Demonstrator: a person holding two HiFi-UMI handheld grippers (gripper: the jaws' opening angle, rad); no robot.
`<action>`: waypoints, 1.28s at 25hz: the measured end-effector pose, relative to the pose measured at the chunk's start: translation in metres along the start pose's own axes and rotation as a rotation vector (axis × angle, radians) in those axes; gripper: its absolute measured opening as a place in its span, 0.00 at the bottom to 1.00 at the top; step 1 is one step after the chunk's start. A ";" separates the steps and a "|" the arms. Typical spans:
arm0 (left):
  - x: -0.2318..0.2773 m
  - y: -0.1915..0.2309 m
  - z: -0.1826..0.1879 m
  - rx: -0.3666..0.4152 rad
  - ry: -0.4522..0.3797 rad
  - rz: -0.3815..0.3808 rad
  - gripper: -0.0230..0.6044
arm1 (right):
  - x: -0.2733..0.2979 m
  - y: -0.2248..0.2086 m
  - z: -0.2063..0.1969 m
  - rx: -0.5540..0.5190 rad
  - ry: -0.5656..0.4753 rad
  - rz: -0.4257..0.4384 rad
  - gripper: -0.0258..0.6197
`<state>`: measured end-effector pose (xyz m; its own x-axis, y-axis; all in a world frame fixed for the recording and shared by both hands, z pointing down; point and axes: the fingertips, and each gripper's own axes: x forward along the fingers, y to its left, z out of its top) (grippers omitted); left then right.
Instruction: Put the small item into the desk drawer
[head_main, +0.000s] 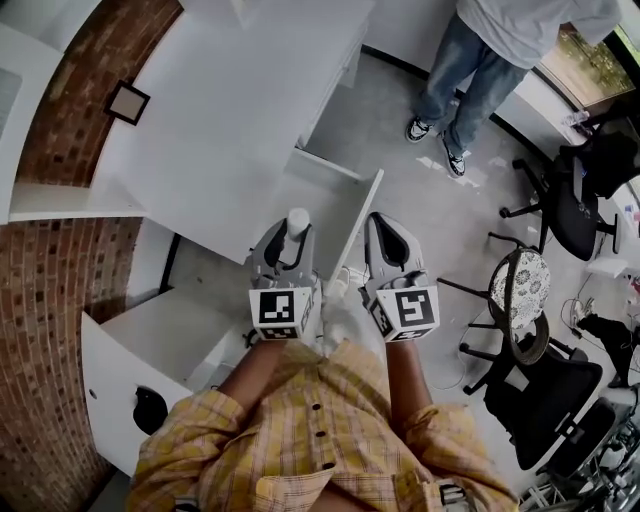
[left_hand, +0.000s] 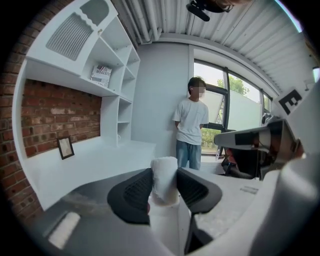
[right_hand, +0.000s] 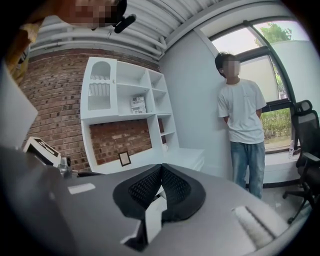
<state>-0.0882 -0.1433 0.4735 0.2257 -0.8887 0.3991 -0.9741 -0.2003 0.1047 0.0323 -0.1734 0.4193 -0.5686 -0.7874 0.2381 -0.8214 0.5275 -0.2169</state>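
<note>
Currently my left gripper (left_hand: 164, 184) pinches the white cylinder (left_hand: 165, 176) near the open drawer (head_main: 358, 222); right gripper (right_hand: 160, 186) is closed and empty. Risk: an early release drops it outside the drawer.

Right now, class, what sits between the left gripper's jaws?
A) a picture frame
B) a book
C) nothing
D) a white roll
D: the left gripper view shows the left gripper closed on a white roll.
</note>
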 end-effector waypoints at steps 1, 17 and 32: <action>0.004 0.002 -0.005 -0.005 0.011 -0.005 0.30 | 0.002 -0.002 -0.004 0.004 0.009 -0.008 0.02; 0.068 0.026 -0.112 -0.055 0.228 -0.051 0.30 | 0.033 -0.025 -0.068 0.034 0.122 -0.081 0.02; 0.120 0.038 -0.206 -0.045 0.377 -0.043 0.30 | 0.035 -0.041 -0.123 0.078 0.217 -0.109 0.02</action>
<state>-0.0952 -0.1720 0.7130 0.2633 -0.6640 0.6999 -0.9641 -0.2079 0.1654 0.0403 -0.1829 0.5532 -0.4804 -0.7468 0.4600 -0.8770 0.4108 -0.2490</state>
